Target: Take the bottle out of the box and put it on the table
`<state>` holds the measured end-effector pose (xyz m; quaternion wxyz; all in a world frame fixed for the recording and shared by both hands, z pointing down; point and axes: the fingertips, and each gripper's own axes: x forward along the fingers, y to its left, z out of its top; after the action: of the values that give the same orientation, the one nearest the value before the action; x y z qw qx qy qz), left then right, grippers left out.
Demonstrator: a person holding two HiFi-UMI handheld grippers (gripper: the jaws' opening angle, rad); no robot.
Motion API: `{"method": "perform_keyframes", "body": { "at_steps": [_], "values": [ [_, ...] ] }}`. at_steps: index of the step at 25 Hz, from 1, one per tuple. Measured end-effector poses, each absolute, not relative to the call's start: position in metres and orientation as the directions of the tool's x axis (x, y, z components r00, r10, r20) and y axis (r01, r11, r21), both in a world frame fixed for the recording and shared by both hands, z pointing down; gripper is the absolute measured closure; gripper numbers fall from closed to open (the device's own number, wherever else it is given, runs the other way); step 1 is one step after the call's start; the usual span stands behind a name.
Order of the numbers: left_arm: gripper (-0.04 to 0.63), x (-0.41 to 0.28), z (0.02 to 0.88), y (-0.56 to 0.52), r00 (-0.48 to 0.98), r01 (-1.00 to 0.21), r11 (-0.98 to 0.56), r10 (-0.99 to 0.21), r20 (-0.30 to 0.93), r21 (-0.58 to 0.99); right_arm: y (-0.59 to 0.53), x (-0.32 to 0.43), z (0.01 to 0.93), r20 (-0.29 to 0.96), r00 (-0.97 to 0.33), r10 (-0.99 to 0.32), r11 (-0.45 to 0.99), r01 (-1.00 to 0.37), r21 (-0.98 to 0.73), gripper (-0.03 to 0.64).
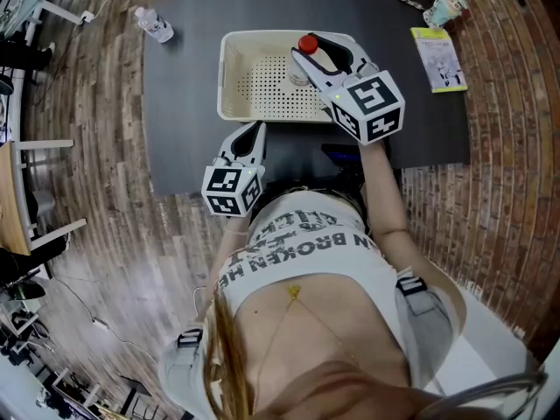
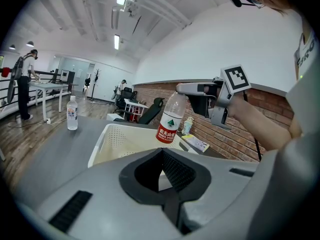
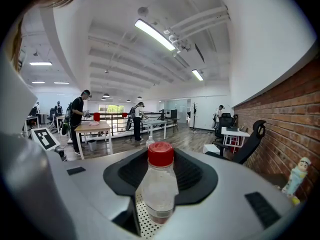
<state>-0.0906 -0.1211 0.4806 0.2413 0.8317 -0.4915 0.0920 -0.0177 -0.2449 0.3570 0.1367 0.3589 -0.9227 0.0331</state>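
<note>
A clear water bottle with a red cap (image 1: 308,44) is held over the right half of the white perforated box (image 1: 229,77). My right gripper (image 1: 309,58) is shut on its neck and shoulder. In the right gripper view the bottle (image 3: 160,156) fills the gap between the black pads (image 3: 192,176), with the box's holed floor (image 3: 142,219) below. From the left gripper view the bottle (image 2: 170,116) hangs slightly tilted, its red label just above the box's (image 2: 115,139) far rim. My left gripper (image 1: 251,140) rests near the table's front edge, its tips (image 2: 161,156) together and nothing in them.
A second water bottle (image 1: 154,24) (image 2: 72,113) stands at the dark table's (image 1: 184,103) far left corner. A booklet (image 1: 439,58) and a small figurine (image 1: 444,9) lie at the far right. Office chairs and people are in the room behind.
</note>
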Motion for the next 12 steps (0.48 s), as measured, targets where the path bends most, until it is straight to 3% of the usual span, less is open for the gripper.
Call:
{"method": "perform_keyframes", "body": {
  "at_steps": [12],
  "values": [
    [0.591, -0.061, 0.480, -0.117, 0.518, -0.853, -0.424, -0.760, 0.393, 0.306, -0.248, 0.046, 0.349, 0.270, -0.633, -0.725, 0.667, -0.744, 0.046, 0.462]
  ]
}}
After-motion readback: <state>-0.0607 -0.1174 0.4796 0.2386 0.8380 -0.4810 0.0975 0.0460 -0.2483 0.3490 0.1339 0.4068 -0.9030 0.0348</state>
